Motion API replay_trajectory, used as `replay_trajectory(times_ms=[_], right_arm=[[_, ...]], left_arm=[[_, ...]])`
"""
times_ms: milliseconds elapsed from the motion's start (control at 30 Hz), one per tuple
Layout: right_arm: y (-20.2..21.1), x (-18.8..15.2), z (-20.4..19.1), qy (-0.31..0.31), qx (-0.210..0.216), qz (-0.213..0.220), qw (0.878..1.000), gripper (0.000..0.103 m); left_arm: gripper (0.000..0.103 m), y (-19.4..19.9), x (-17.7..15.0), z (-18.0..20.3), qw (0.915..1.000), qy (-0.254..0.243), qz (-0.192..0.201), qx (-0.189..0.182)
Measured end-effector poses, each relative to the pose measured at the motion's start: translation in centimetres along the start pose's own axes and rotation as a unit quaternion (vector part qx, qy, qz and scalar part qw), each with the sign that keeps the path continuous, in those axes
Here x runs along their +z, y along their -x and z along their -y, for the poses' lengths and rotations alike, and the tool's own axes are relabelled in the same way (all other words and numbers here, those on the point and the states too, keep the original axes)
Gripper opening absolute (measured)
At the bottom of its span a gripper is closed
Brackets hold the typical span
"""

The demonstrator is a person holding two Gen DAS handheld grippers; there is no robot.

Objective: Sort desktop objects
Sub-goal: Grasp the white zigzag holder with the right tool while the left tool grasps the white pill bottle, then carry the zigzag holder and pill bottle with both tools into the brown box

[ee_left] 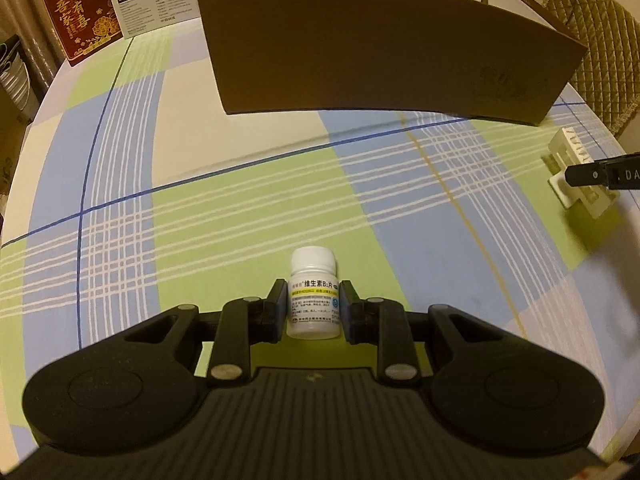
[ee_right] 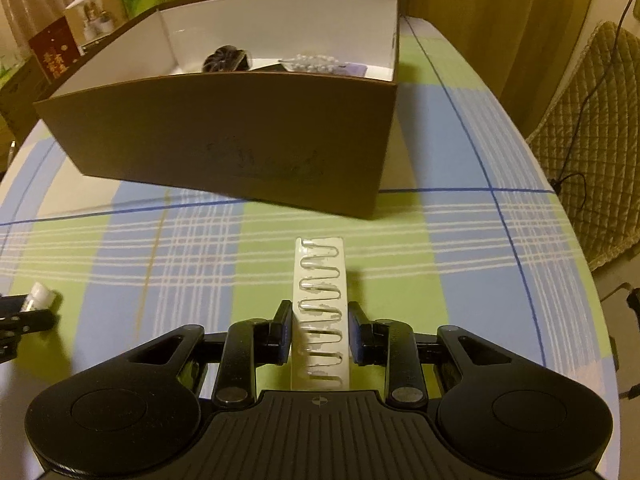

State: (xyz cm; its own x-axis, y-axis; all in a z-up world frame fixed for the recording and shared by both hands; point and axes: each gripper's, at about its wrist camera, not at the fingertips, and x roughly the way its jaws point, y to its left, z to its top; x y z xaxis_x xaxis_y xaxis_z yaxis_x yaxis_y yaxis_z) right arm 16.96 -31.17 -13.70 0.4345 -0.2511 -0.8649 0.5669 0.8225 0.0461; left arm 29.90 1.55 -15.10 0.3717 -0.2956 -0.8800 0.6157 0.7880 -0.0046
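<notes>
My left gripper [ee_left: 313, 304] is shut on a small white pill bottle [ee_left: 313, 280] with a printed label, held upright over the checked tablecloth. My right gripper [ee_right: 319, 330] is shut on a clear plastic blister tray [ee_right: 320, 280] with several long slots, held on edge. That tray also shows at the far right of the left wrist view [ee_left: 576, 160], with a right gripper finger beside it. The bottle shows at the left edge of the right wrist view [ee_right: 38, 296]. A brown cardboard box [ee_right: 224, 140] with a white inside stands ahead of both grippers.
The box holds a dark round object [ee_right: 226, 60], a beaded item [ee_right: 314, 63] and a flat purple piece. A red gift box [ee_left: 78, 10] and a white printed box [ee_left: 156, 4] stand at the table's far left. A quilted chair [ee_right: 592, 152] is at the right, with a cable.
</notes>
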Motion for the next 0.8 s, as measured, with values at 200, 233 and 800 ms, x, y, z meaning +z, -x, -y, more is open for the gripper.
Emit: replay_trajectory(times_ms=[200, 233, 800], right_arm=[[1.8, 0.1, -0.9, 0.007, 0.029, 0.006, 1.000, 0.025], [2.1, 0.2, -1.0, 0.008, 0.035, 0.010, 0.999, 0.025], [7.8, 5.1, -2.6, 0.014, 0.137, 0.073, 0.988, 0.025]], left_arm=[[0.023, 1.0, 0.5, 0.8, 0.9998, -0.007, 0.014, -0.007], [0.023, 1.3, 0.7, 1.0, 0.9997, -0.009, 0.019, -0.008], [0.023, 7.7, 7.9, 2.8, 0.9890, -0.024, 0.128, -0.069]])
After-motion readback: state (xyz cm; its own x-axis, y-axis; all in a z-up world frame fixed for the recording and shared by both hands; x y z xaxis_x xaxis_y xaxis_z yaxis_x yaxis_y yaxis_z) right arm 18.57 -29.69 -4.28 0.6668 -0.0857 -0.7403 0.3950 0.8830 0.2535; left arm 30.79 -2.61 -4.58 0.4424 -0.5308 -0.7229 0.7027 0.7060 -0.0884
